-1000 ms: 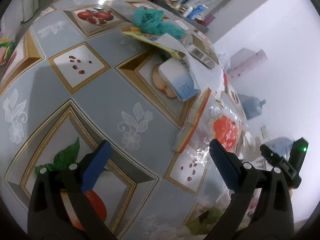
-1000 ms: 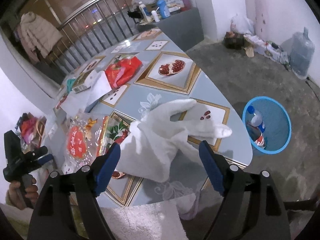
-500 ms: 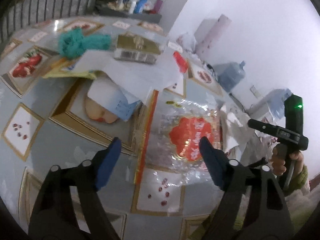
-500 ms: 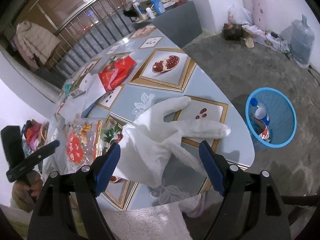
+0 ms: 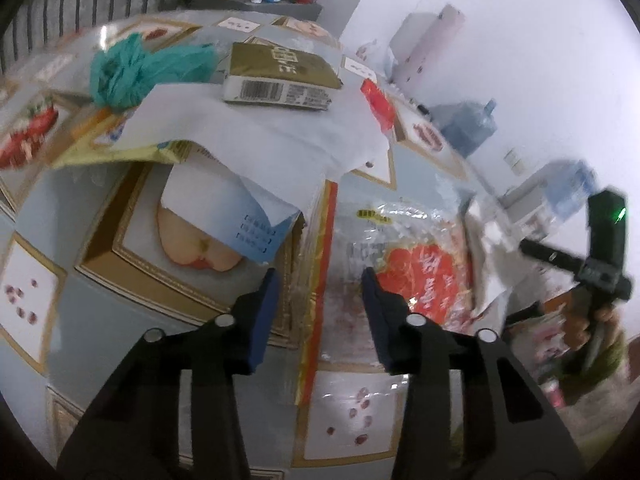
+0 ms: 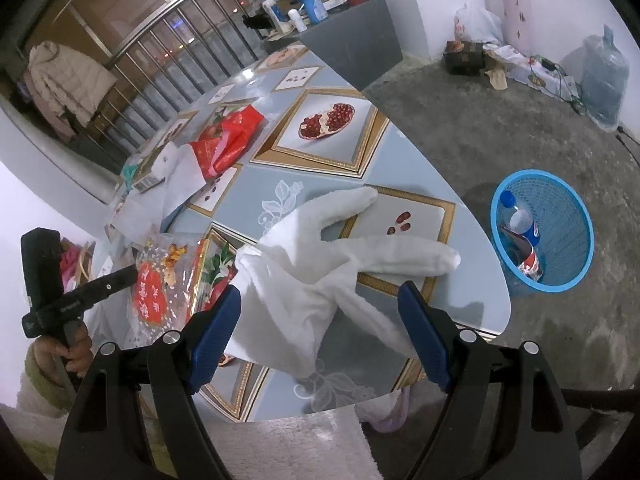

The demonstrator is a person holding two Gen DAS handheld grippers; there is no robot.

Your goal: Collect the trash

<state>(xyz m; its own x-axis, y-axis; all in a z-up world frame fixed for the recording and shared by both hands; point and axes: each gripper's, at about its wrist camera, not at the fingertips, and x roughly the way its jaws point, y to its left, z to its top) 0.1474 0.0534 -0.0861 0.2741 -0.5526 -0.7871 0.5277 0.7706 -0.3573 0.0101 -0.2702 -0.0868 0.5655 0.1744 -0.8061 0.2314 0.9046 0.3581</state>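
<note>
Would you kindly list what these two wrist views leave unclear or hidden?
- Left wrist view: motion blur makes the red print on the clear plastic snack bag unreadable; the left gripper is closing astride its gold edge, contact unclear.
- Left wrist view: the white paper sheet hides what lies beneath.
- Right wrist view: the white cloth glove lies between the open right gripper fingers, covering the tablecloth.
- Right wrist view: the blue mesh waste basket wall hides its lower contents.

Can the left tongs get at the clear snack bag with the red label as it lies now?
Probably yes. The left tongs are closing just over the clear snack bag's gold edge, and nothing lies on top of that edge.
</note>
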